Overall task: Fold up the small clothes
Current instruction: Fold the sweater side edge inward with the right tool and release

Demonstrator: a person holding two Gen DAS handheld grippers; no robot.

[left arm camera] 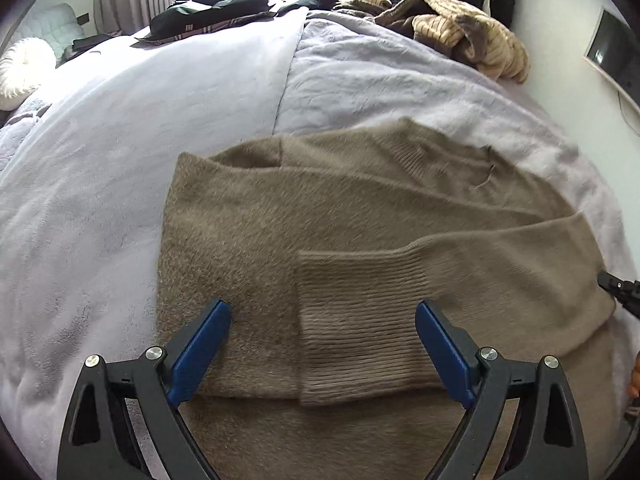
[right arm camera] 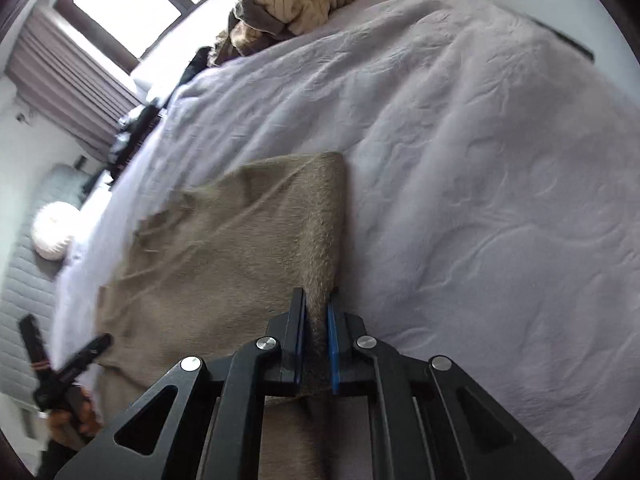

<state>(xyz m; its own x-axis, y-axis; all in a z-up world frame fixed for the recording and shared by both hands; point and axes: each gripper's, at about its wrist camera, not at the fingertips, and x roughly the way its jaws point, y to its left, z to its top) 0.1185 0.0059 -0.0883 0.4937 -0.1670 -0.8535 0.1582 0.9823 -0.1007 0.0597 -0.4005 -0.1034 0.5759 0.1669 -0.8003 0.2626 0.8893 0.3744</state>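
Mid-fold, the right gripper (right arm camera: 316,312) is clenched on the brown sweater's (left arm camera: 360,216) edge while the left gripper (left arm camera: 323,320) hovers released above the ribbed cuff (left arm camera: 356,320), so the pinched edge likely needs carrying across next.

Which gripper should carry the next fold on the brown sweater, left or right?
Right, probably. The right gripper is already shut on the brown sweater at its edge, so it can carry that side over. The left gripper is open above the ribbed cuff, holding nothing.
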